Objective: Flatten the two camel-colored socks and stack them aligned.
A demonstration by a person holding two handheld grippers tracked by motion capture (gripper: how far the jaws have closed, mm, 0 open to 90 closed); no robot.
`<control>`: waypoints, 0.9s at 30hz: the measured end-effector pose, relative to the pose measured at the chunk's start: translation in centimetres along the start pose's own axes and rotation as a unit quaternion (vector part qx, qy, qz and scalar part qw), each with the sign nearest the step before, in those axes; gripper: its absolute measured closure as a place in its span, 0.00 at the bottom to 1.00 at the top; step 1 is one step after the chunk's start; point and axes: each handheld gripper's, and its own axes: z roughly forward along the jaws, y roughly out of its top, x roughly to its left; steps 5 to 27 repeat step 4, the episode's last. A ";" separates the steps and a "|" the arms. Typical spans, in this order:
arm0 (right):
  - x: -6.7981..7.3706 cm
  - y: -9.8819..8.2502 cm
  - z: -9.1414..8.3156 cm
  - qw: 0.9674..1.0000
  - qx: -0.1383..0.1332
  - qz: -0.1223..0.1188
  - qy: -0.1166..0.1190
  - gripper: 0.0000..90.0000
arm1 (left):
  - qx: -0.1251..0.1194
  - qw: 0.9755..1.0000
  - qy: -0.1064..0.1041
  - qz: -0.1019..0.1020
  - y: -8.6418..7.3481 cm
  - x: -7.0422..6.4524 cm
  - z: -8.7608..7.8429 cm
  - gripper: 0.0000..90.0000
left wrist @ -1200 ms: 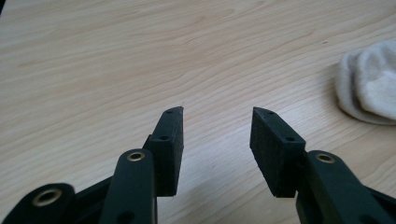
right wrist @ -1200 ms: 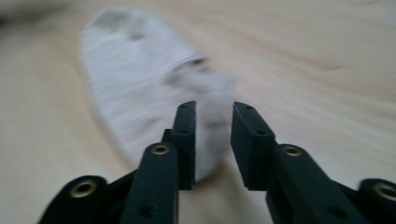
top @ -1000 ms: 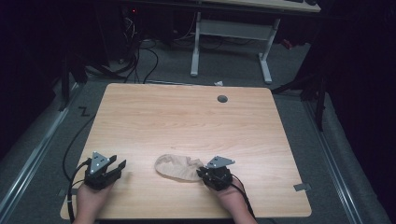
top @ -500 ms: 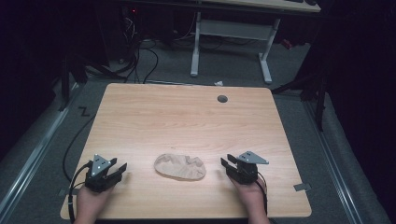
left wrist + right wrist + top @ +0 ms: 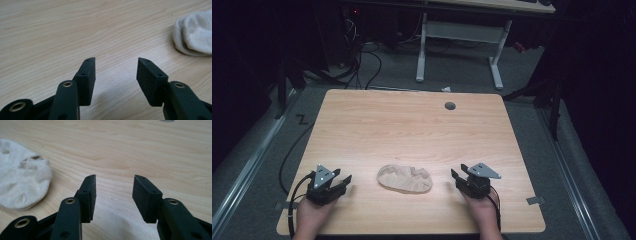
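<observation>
A crumpled beige sock (image 5: 405, 178) lies on the wooden table (image 5: 412, 130) near its front edge, between both hands. It appears at the upper right of the left gripper view as sock (image 5: 193, 35) and at the left of the right gripper view as sock (image 5: 21, 185). My left gripper (image 5: 343, 181) rests left of it, open, its jaws having just been opening with nothing between them; left gripper (image 5: 116, 71). My right gripper (image 5: 457, 176) sits right of the sock, apart from it, open, jaws just widened and empty; right gripper (image 5: 114, 188).
A round cable hole (image 5: 450, 106) sits near the table's far right. Behind the table stand a white desk frame (image 5: 459, 40) and cables on the grey floor (image 5: 367, 60). Tape marks sit at the front corners.
My right gripper let go of the sock and moved right, away from it, its jaws opening. The sock settled flat on the table. The left hand stayed put.
</observation>
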 end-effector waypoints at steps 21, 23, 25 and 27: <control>0.1 0.1 0.1 1.000 -0.004 0.004 -0.001 0.57 | 0.004 1.000 -0.007 -0.005 -0.3 0.2 -0.4 0.55; 0.1 0.1 0.1 1.000 -0.004 0.004 -0.001 0.57 | 0.004 1.000 -0.007 -0.005 -0.3 0.2 -0.4 0.55; 0.1 0.1 0.1 1.000 -0.004 0.004 -0.001 0.57 | 0.004 1.000 -0.007 -0.005 -0.3 0.2 -0.4 0.55; 0.1 0.1 0.1 1.000 -0.004 0.004 -0.001 0.57 | 0.004 1.000 -0.007 -0.005 -0.3 0.2 -0.4 0.55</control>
